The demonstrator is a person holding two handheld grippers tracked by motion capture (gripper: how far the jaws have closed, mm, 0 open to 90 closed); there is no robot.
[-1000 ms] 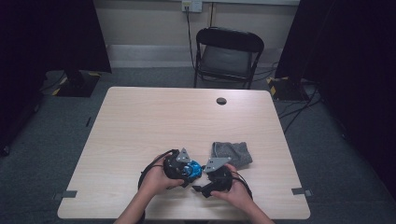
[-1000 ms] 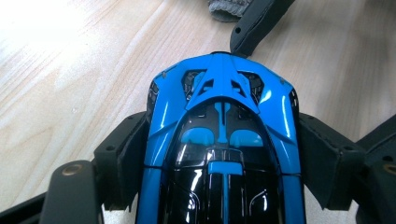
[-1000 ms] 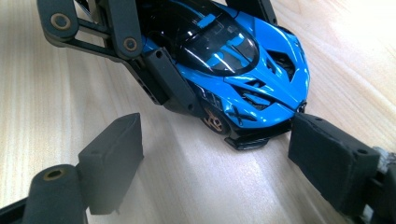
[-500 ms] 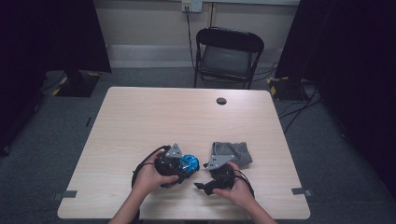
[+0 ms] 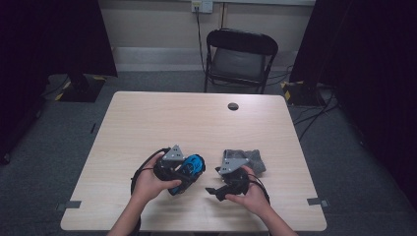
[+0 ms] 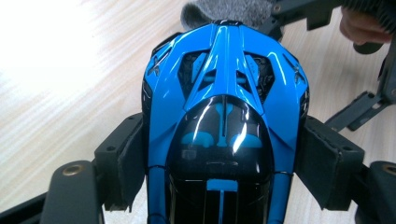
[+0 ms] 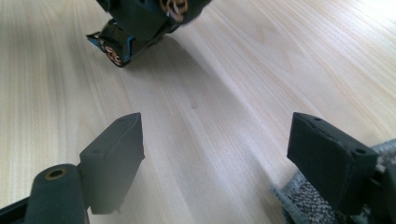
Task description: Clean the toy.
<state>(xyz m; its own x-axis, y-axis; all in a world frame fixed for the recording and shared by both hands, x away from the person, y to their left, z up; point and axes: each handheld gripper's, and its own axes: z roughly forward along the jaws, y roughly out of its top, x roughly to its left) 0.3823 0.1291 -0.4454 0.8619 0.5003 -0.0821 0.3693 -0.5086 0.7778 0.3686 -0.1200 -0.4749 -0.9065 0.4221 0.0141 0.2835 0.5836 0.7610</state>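
blue toy car (image 6: 224, 116) sits clamped between the two black jaws of the left gripper (image 5: 183, 169), one pad pressed against each of its flanks, its glossy dark canopy facing the gripper's camera and its nose pointing away. from above, the car shows as a bright blue shape sticking out of the gripper toward the middle of the table, held near the front edge and left of centre. in the right gripper view its dark underside and a wheel with a gold hub (image 7: 135, 32) show from below, tilted, with a shadow on the wood beneath it, so it looks lifted off the surface. the person's left hand (image 5: 150, 182) wraps around the body of that gripper, its cable looping beside the wrist.

just to the right, apart from the car, the right gripper (image 5: 216, 191) lies low over the table in the person's right hand (image 5: 253, 194), its jaws standing wide apart with bare wood between them. a grey knitted cloth (image 5: 253, 160) lies bunched on the table right beside that gripper; its edge shows under the one jaw in the right gripper view.

the light wooden table (image 5: 196, 123) carries a small dark round spot (image 5: 233, 106) near its far edge. a black folding chair (image 5: 239, 56) stands behind it.
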